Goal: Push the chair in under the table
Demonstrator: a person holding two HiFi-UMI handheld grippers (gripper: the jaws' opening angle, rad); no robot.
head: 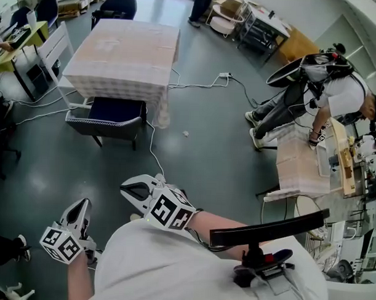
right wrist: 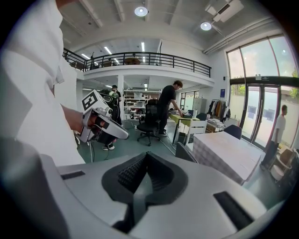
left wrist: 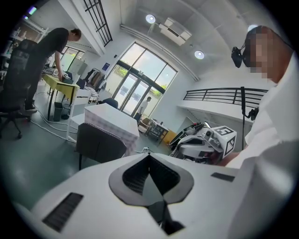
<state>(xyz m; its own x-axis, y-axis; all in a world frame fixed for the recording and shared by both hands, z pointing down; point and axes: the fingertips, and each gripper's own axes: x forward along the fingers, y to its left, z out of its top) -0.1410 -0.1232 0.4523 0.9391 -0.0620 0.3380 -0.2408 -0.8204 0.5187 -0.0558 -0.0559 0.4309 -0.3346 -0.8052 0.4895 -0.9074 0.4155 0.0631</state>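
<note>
An open workshop with a grey-green floor [head: 206, 147] holds the cloth-covered rectangular counter [head: 120, 52] at upper left. The dark blue padded chair [head: 108, 117] stands at its near edge, backrest running left to right. The left gripper [head: 80, 211] and right gripper [head: 132, 190] sit low in the frame, fingers closed on nothing. The chair is well apart up-frame, and the right gripper looks nearer.

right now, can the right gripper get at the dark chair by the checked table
Probably not from here. The right gripper, shut and empty, sits well short of the chair at the table, with bare floor between. Only a white cable lies on that path, so stepping forward should do.
</note>
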